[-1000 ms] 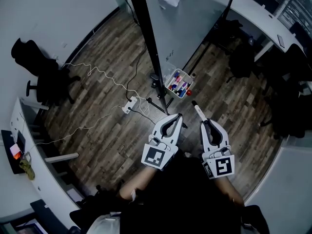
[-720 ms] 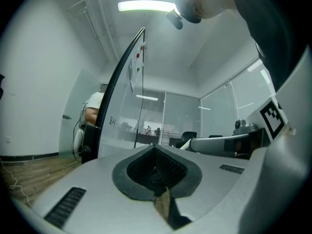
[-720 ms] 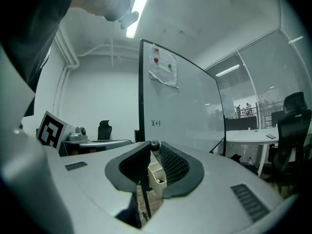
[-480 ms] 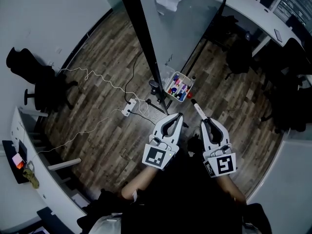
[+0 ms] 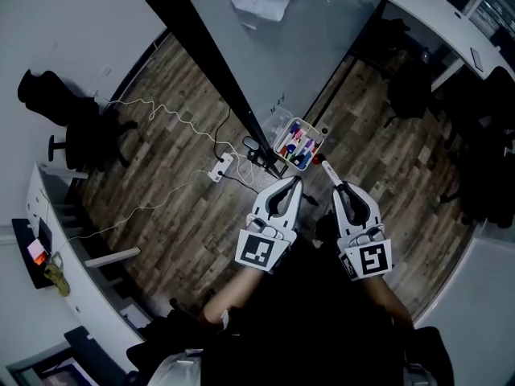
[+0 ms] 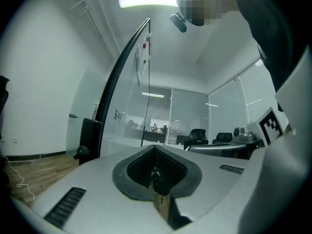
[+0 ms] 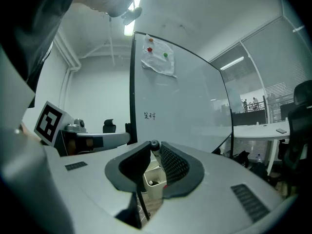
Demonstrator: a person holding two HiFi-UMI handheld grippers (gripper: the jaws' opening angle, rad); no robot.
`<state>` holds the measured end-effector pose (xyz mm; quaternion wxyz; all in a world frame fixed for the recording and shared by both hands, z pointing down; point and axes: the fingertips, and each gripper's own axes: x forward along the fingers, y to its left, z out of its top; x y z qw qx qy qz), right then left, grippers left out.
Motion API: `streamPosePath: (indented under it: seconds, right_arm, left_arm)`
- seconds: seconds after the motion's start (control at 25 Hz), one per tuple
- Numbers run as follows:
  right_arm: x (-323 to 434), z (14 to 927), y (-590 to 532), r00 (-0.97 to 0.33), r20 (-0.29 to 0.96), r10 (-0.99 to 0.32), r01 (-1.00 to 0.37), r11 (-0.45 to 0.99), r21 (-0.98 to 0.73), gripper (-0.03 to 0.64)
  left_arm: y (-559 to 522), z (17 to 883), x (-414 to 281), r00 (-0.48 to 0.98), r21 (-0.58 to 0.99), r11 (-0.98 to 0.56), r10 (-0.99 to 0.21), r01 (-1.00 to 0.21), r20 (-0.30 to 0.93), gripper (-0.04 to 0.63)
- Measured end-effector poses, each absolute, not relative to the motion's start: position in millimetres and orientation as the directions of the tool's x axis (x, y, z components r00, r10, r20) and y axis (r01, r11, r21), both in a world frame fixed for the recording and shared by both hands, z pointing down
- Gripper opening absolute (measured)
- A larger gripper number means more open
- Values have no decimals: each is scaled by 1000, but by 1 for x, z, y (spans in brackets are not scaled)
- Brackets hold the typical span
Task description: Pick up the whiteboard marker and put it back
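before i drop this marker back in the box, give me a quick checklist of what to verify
1. White whiteboard marker clamped in right tool: ok.
2. Marker aimed towards the white plastic box of coloured markers: ok.
3. Marker tip above the box: not ok, it stops short in the head view.
4. Free space in the box: cannot tell, it looks crowded.
5. Left tool shut, empty, beside the path: ok.
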<state>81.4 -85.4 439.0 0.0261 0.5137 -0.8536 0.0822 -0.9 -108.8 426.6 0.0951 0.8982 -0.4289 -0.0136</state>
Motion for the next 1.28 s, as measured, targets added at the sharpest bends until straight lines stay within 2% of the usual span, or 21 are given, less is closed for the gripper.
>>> streamPosePath:
  seconds: [0.52, 1.28]
  right_arm:
    - [83, 476, -124, -556, 161, -815, -830, 532, -167, 78]
    - [67, 528, -149, -614, 248, -750, -789, 569, -234, 78]
  left_arm:
    - [-143, 439, 15, 596, 189, -572, -797, -798, 104, 6]
    - [-160, 455, 22, 563, 192, -532, -808, -824, 174, 6]
